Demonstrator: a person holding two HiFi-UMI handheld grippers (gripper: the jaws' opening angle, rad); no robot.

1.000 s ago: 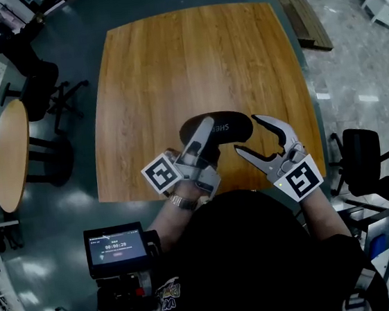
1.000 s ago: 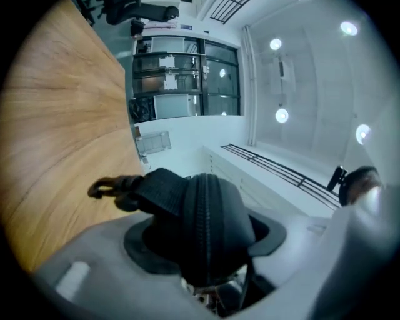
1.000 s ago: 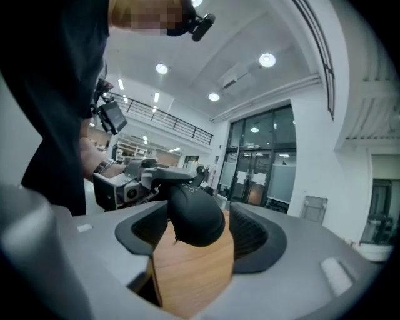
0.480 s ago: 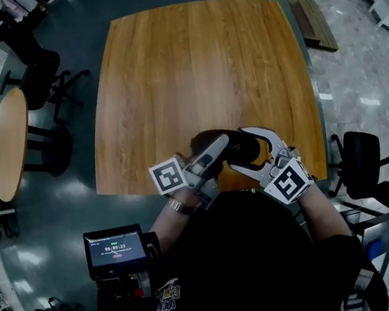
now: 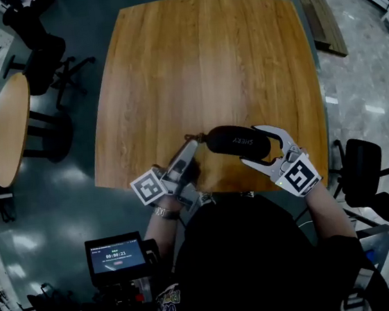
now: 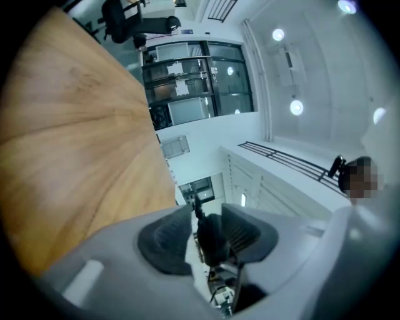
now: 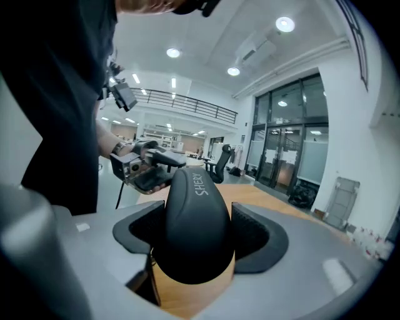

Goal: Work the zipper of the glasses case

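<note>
The black glasses case point(image 5: 229, 140) point(image 7: 195, 219) lies lengthwise near the front edge of the wooden table point(image 5: 197, 60). My right gripper point(image 5: 251, 145) point(image 7: 200, 234) straddles its right end. The jaws have just been closing, and both pads press the case's flanks. My left gripper point(image 5: 192, 147) point(image 6: 206, 234) is at the case's left end, where the zipper pull point(image 5: 194, 138) sticks out. Its jaws have just been closing. In the left gripper view the dark pull tab point(image 6: 211, 240) sits between the pads against one pad, with a gap to the other. The left gripper point(image 7: 147, 169) also shows beyond the case.
A round side table point(image 5: 7, 138) and black office chairs point(image 5: 41, 64) stand to the left on the floor. Another chair point(image 5: 367, 166) is at the right. A small screen point(image 5: 116, 254) hangs at the person's waist. The table's front edge runs just under the case.
The left gripper slid off the top of the case to its left end and narrowed. The right gripper came in from the right and closed round the case's right end.
</note>
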